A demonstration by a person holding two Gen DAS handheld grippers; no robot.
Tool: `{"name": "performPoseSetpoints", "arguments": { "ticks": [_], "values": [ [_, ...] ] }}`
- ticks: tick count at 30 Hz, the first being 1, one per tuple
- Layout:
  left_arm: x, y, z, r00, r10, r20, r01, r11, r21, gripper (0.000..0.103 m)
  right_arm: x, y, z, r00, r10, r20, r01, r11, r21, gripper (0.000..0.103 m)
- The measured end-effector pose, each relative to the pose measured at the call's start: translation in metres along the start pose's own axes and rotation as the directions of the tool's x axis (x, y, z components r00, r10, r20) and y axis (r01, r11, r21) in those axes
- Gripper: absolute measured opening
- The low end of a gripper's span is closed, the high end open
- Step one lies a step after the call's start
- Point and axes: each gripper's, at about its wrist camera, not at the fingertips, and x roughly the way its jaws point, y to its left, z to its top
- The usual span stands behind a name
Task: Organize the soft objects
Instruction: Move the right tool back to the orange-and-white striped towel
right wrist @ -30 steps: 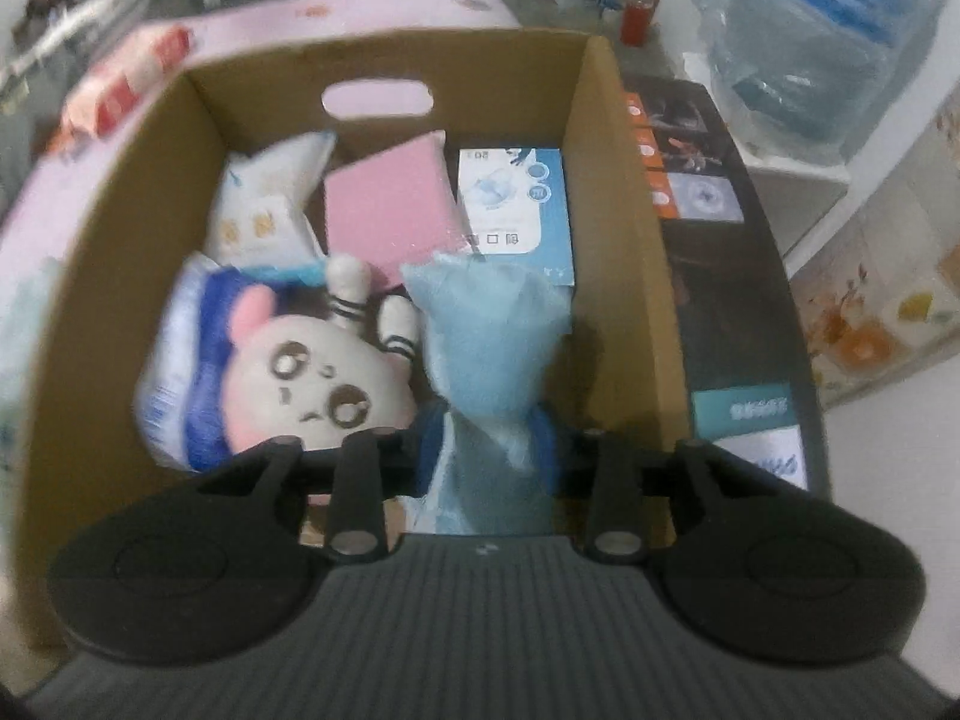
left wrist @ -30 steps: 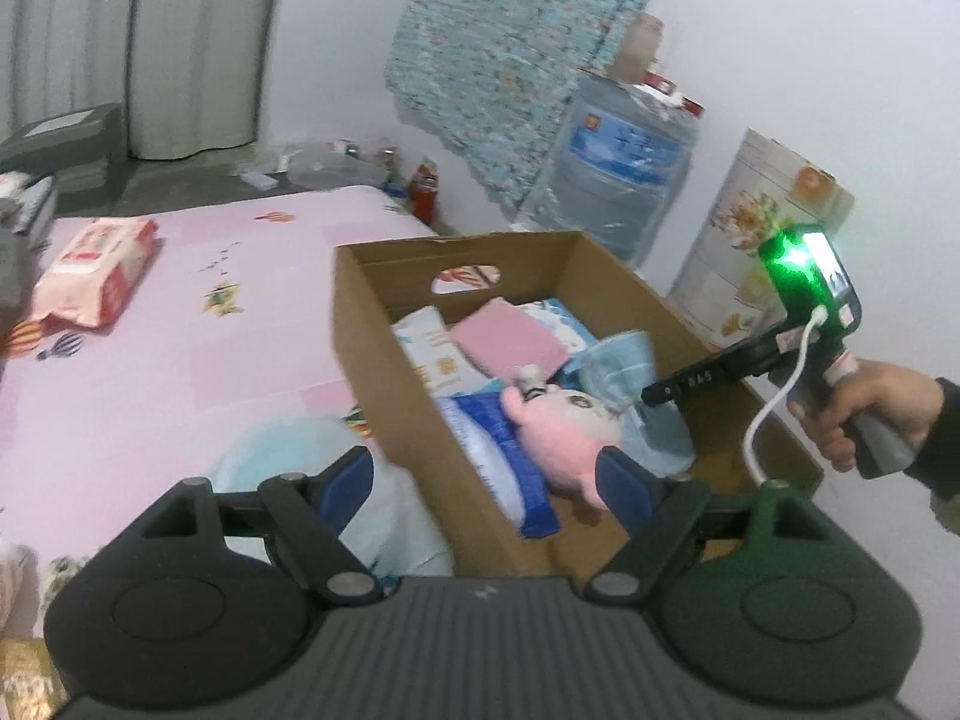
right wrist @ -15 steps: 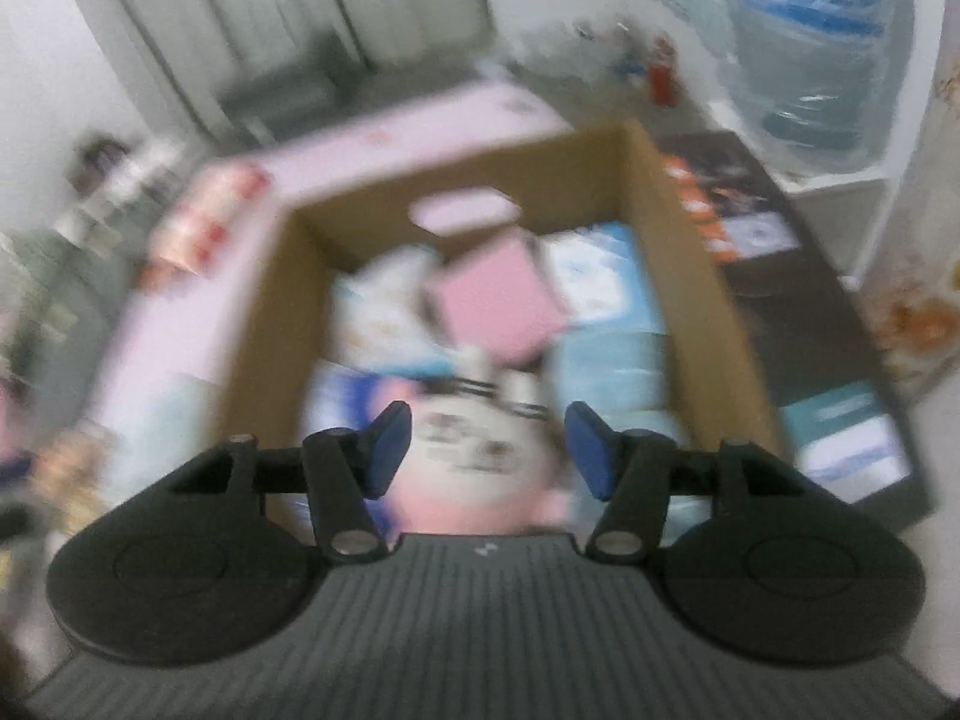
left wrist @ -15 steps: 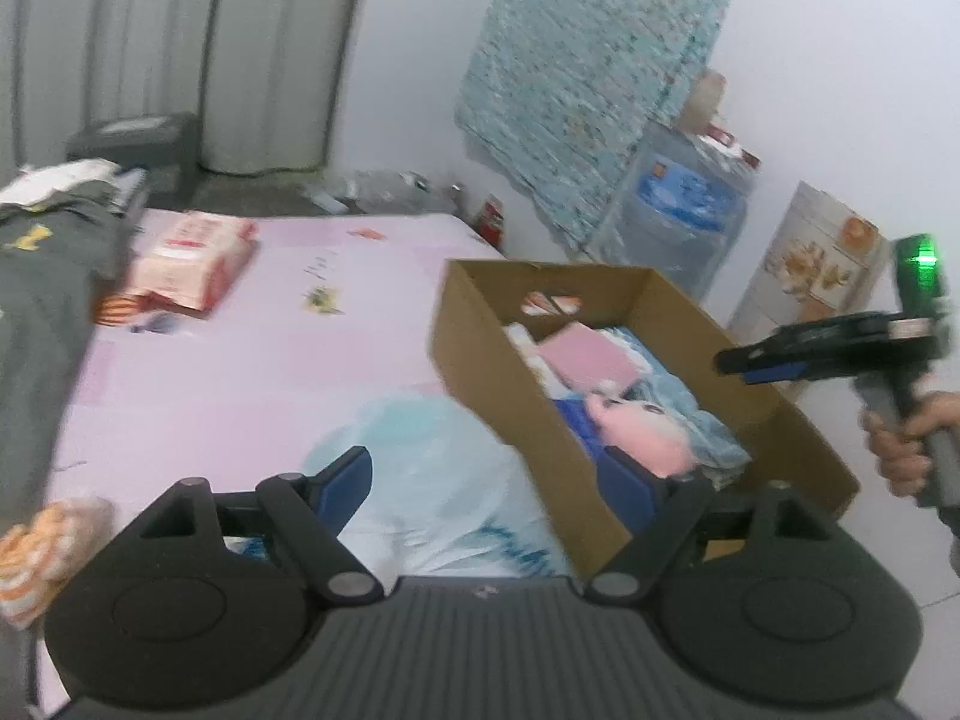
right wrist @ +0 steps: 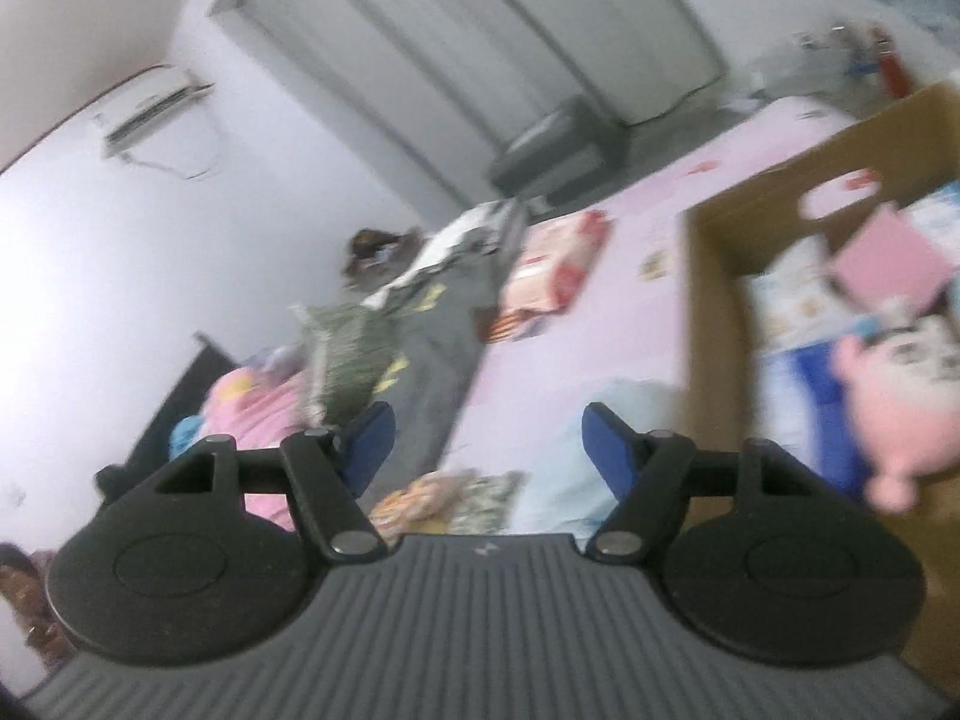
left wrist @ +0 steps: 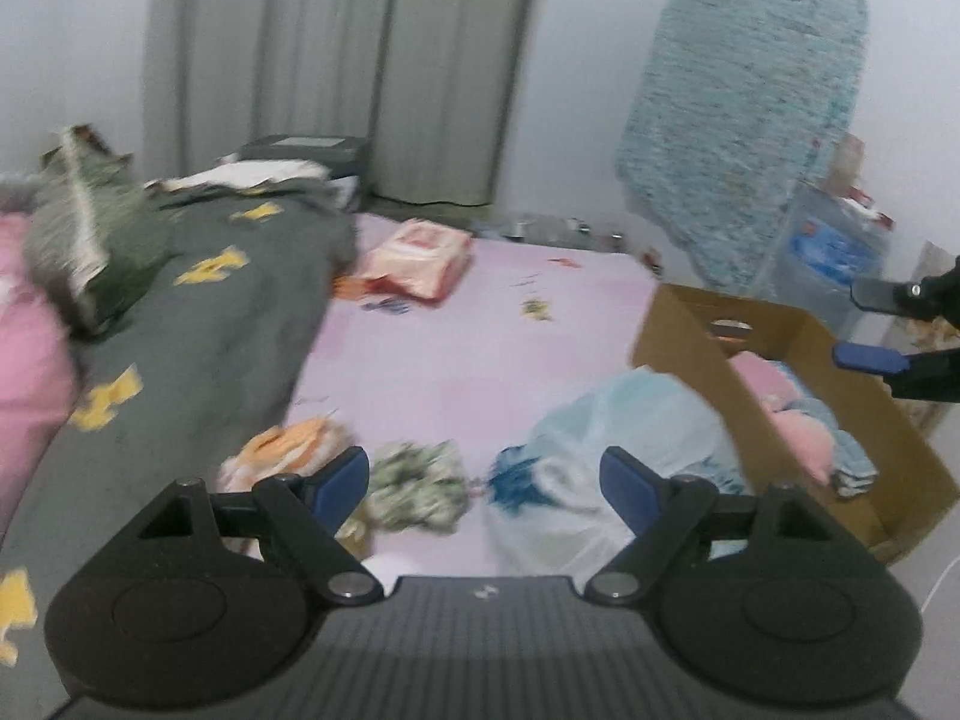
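Observation:
A brown cardboard box stands on the pink bed at the right and holds a pink plush toy, a pink pad and a light blue cloth. My left gripper is open and empty above the bed, over a green patterned soft item, an orange soft item and a pale blue plastic bag. My right gripper is open and empty, left of the box; it also shows in the left wrist view.
A grey blanket with yellow marks covers the bed's left side. A pink-white pack lies on the pink sheet. A water bottle stands behind the box. Grey curtains hang at the back.
My right gripper let go of the light blue cloth in the box, opened and swung up and left. My left gripper turned left, away from the box, toward the items on the bed.

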Motion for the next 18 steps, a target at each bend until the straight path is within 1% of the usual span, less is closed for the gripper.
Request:
{"name": "performPoseSetpoints", "arguments": {
  "ticks": [4, 8, 12, 16, 18],
  "values": [
    [-0.002, 0.015, -0.019, 0.999, 0.026, -0.026, -0.028, 0.999, -0.046, 0.085, 0.037, 0.025, -0.014, 0.997, 0.059, -0.055, -0.06, 0.998, -0.015, 0.07],
    [0.003, 0.021, -0.036, 0.996, 0.078, -0.051, -0.08, 0.996, -0.032, 0.085, 0.075, 0.043, -0.027, 0.986, 0.098, -0.135, -0.1, 0.995, -0.012, 0.07],
    [0.009, 0.026, -0.049, 0.993, 0.103, -0.062, -0.106, 0.994, -0.038, 0.085, 0.111, 0.06, -0.041, 0.97, 0.117, -0.215, -0.124, 0.992, -0.019, 0.07],
    [0.017, 0.03, -0.056, 0.987, 0.148, -0.066, -0.15, 0.988, -0.02, 0.084, 0.142, 0.071, -0.055, 0.951, 0.136, -0.278, -0.141, 0.99, 0.001, 0.07],
    [0.02, 0.032, -0.059, 0.986, 0.148, -0.07, -0.149, 0.989, -0.016, 0.084, 0.156, 0.075, -0.063, 0.943, 0.143, -0.301, -0.145, 0.989, 0.018, 0.071]
  ]
}}
